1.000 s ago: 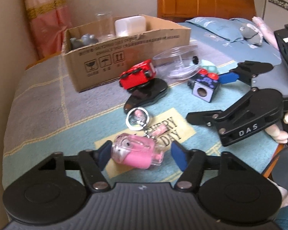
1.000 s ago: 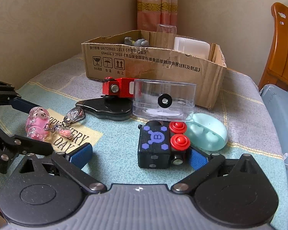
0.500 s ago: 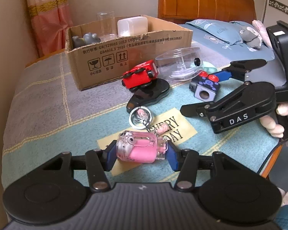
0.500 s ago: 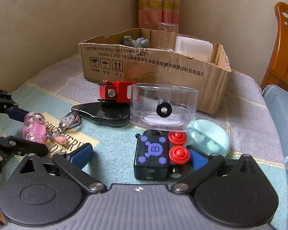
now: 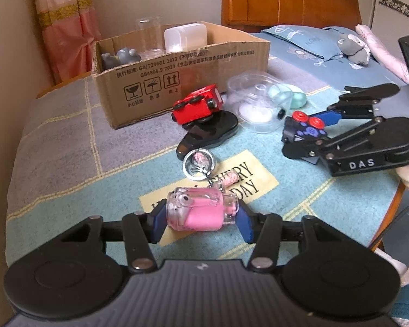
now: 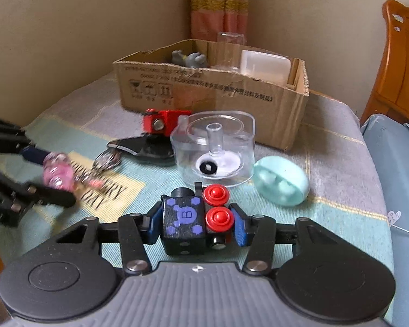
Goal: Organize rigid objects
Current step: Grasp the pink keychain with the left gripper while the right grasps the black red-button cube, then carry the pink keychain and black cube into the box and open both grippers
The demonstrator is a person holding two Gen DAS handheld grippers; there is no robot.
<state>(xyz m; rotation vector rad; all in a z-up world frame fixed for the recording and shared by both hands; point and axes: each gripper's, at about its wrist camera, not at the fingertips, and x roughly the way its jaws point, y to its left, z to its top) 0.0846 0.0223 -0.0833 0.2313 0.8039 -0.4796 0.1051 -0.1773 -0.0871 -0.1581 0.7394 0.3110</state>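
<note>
the cardboard box [image 5: 182,76] is sitting open-topped at the far side of the table, and you are looking into it at a grey figurine [image 5: 121,55] on one end, a clear plastic cup [image 5: 149,36] behind it, and a white translucent container [image 5: 185,36] toward the other end. just in front of the box, a clear round case [image 6: 214,147] is standing with a small black ring [image 6: 208,167] lying on its white floor beside a central post. a mint green case [image 6: 282,181] is resting just beside it, apart from the box.

your left gripper [image 5: 200,218] is clamping its blue pads on both ends of the pink pig keychain [image 5: 197,208], which is lying sideways over the yellow patch of the tablecloth [image 5: 68,136], its ring [image 5: 199,160] trailing toward a black stand [image 5: 210,133] that is carrying a red block toy [image 5: 197,106]. your right gripper [image 6: 195,224] is squeezing the black fidget cube [image 6: 193,219] between its pads, red buttons facing up, near the table's front.

the box is taking up the far edge by the wall and curtain [image 5: 65,24]. bare cloth is lying to the left of the box and stand in the left wrist view. the table's right rim [image 5: 392,209] is falling away just past your right gripper, with the bed [image 5: 313,46] beyond it.
</note>
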